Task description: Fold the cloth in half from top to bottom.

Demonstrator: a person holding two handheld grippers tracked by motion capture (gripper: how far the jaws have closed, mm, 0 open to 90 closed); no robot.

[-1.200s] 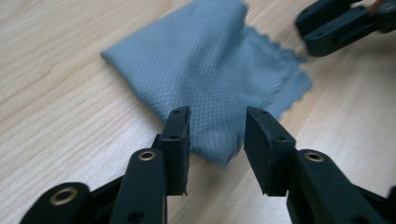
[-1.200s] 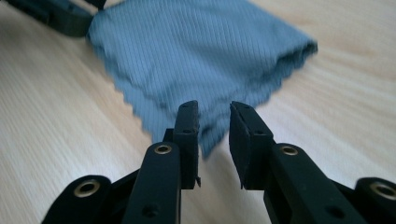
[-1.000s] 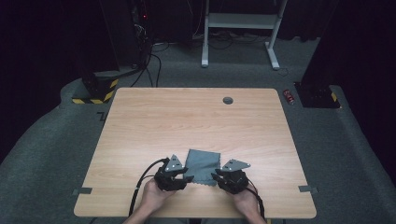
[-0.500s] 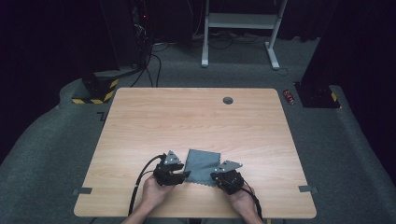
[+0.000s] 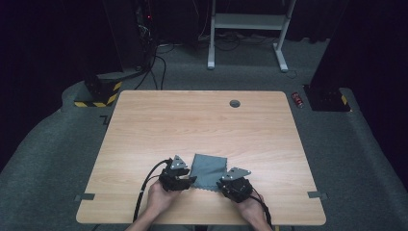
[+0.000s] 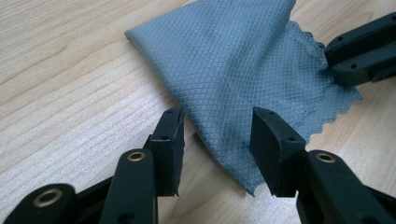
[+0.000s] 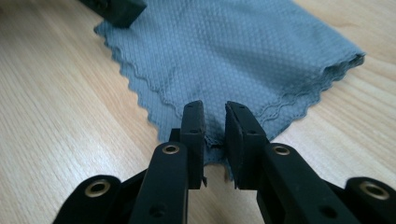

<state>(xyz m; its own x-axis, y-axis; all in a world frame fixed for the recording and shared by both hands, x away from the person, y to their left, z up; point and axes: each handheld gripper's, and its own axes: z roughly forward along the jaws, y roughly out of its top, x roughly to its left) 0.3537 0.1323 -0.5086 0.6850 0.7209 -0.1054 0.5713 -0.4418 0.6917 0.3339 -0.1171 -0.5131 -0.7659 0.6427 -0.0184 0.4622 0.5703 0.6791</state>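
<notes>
A grey cloth (image 5: 209,170), folded, was seen lying flat on the wooden tabletop (image 5: 202,125) near its front edge, between the two tongs. The cloth's near edges were scalloped, and doubled layers were noted at one corner in the right gripper view (image 7: 243,56). The left tongs (image 5: 188,180) were held by the left hand (image 5: 161,196) at the cloth's left side; in the left gripper view the left tongs (image 6: 217,135) were recorded with jaws apart, one jaw on bare wood just beside the cloth, the other over it, the folded edge (image 6: 210,70) lying between them. The right tongs (image 5: 222,185) were held by the right hand (image 5: 248,206) at the cloth's front right corner; in the right gripper view the right tongs (image 7: 215,126) were seen nearly together, a narrow gap left between the jaws, with the cloth's near corner lying in that gap; whether the fabric was actually pinched could not be told. A dark round grommet (image 5: 235,103) was noted toward the tabletop's far edge. Grey carpet (image 5: 57,144) was observed around the tabletop, and a white frame (image 5: 248,29) stood beyond it.
</notes>
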